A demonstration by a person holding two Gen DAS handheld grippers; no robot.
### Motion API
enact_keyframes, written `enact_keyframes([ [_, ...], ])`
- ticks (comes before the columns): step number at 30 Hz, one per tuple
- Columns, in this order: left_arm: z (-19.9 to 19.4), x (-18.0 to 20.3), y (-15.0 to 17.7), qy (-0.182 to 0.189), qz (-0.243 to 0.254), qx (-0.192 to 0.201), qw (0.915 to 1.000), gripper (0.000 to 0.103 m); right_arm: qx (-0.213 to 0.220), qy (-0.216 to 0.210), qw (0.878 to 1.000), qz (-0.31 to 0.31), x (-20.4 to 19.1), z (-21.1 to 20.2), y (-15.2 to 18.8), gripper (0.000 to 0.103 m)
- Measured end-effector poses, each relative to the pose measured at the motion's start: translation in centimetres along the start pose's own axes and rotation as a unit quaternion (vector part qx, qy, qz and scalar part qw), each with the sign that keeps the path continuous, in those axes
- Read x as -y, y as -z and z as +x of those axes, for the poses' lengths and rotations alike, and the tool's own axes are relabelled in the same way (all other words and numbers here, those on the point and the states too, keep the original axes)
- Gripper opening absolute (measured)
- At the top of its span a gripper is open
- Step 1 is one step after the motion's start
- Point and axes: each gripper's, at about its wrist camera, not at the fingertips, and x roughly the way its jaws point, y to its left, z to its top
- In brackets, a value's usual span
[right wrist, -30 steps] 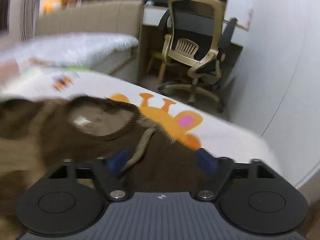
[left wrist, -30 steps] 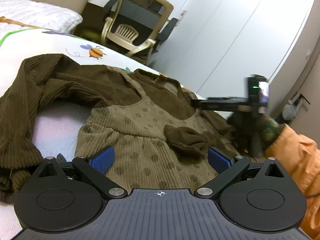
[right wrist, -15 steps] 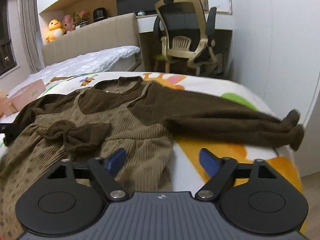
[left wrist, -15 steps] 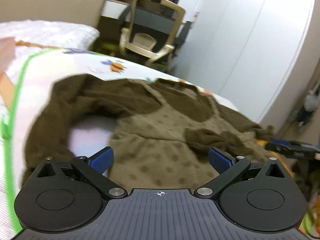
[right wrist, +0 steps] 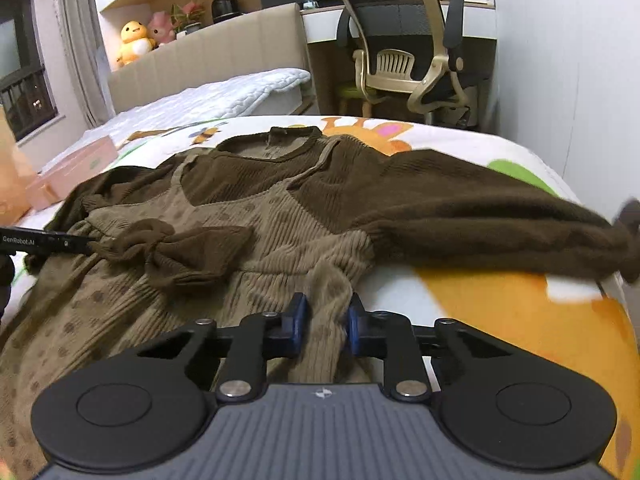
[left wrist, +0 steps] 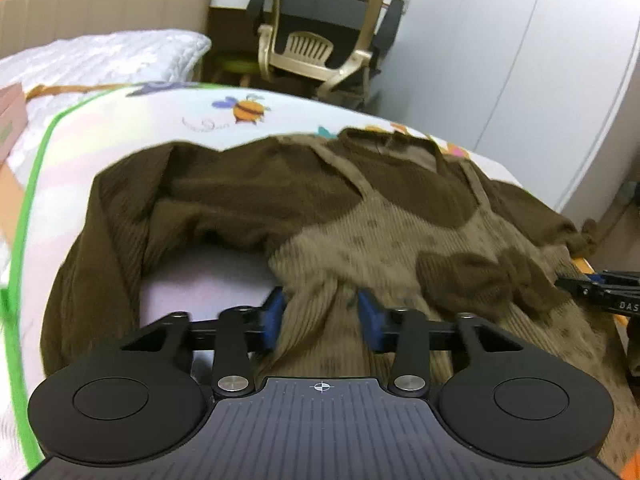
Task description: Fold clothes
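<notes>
Clearly you have each hand-held gripper, left [left wrist: 320, 316] and right [right wrist: 325, 322], pinched on a side of the skirt below the bow [right wrist: 180, 250], so expect the soft, limp corduroy dress [right wrist: 280, 216] on the bed [right wrist: 500, 312] to sag between grips.

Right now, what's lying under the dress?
The dress lies on a cartoon-print bedsheet; an orange giraffe shows beyond the collar. What the sheet shows under the dress is hidden. Both grippers, left and right, pinch the skirt.
</notes>
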Motion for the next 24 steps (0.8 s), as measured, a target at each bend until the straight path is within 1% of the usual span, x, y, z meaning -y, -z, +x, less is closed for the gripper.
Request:
enact_keyframes([
  [3, -2.3, 0.1, 2.0, 0.018, 0.001, -0.013, 0.9998, 0.038, -0.007, -0.015, 1.0, 0.002, -0.5, -2.8, 2.2, 0.018],
  [5, -4.0, 0.4, 3.7, 0.029, 0.004, -0.02, 0.9994, 0.038, -0.006, -0.012, 1.0, -0.009, -1.1, -4.3, 3.5, 0.018],
  [6, -4.8, 0.3, 4.5, 0.031, 0.008, -0.02, 0.9993, 0.038, -0.005, -0.009, 1.0, -0.013, -1.3, -5.0, 4.0, 0.018],
  [8, -6.1, 0.3, 5.7, 0.028, 0.014, -0.018, 0.9993, 0.039, -0.003, -0.009, 1.0, -0.004, -1.1, -5.8, 4.1, 0.018],
  [9, -6.5, 0.3, 6.2, 0.025, 0.016, -0.017, 0.9994, 0.044, 0.0, -0.008, 1.0, 0.004, -0.9, -6.2, 3.9, 0.02],
  [10, -6.8, 0.2, 6.3, 0.025, 0.014, -0.016, 0.9995, 0.048, 0.012, 0.001, 1.0, 0.018, 0.0, -6.6, 3.2, 0.023],
  [11, -7.0, 0.2, 6.4, 0.024, 0.011, -0.015, 0.9996, 0.058, 0.023, 0.01, 0.999, 0.032, 0.9, -6.9, 2.6, 0.034],
  [12, -7.2, 0.1, 6.4, 0.022, 0.006, -0.013, 0.9996, 0.067, 0.035, 0.02, 0.998, 0.049, 1.9, -7.3, 1.9, 0.047],
  [13, -7.3, 0.1, 6.3, 0.021, 0.002, -0.011, 0.9997, 0.07, 0.049, 0.039, 0.995, 0.08, 3.7, -7.6, 1.0, 0.053],
  [14, -7.5, 0.1, 6.0, 0.022, -0.003, -0.005, 0.9997, 0.073, 0.062, 0.057, 0.99, 0.112, 5.6, -7.8, 0.2, 0.056],
  [15, -7.7, 0.1, 5.8, 0.023, -0.007, 0.001, 0.9997, 0.076, 0.07, 0.072, 0.982, 0.158, 8.0, -7.8, -0.4, 0.056],
  [16, -7.8, 0.1, 5.6, 0.025, -0.011, 0.007, 0.9996, 0.079, 0.078, 0.086, 0.972, 0.204, 10.4, -7.8, -0.9, 0.056],
  [18, -7.9, 0.3, 5.1, 0.03, -0.017, 0.016, 0.9993, 0.089, 0.088, 0.112, 0.949, 0.283, 14.5, -7.1, -1.7, 0.056],
  [19, -7.8, 0.5, 4.8, 0.033, -0.019, 0.019, 0.9991, 0.09, 0.092, 0.123, 0.94, 0.306, 16.1, -6.6, -2.0, 0.056],
  [20, -7.8, 0.8, 4.4, 0.037, -0.02, 0.023, 0.9989, 0.092, 0.095, 0.135, 0.934, 0.317, 17.2, -5.9, -2.4, 0.056],
  [22, -7.6, 1.2, 3.8, 0.044, -0.023, 0.03, 0.9983, 0.093, 0.092, 0.148, 0.927, 0.332, 18.7, -4.0, -3.2, 0.056],
  [23, -7.6, 1.4, 3.5, 0.047, -0.025, 0.033, 0.998, 0.093, 0.082, 0.155, 0.924, 0.339, 19.3, -2.9, -3.5, 0.056],
  [24, -7.5, 1.7, 3.2, 0.051, -0.027, 0.037, 0.9977, 0.094, 0.069, 0.16, 0.921, 0.35, 19.9, -1.7, -3.6, 0.054],
])
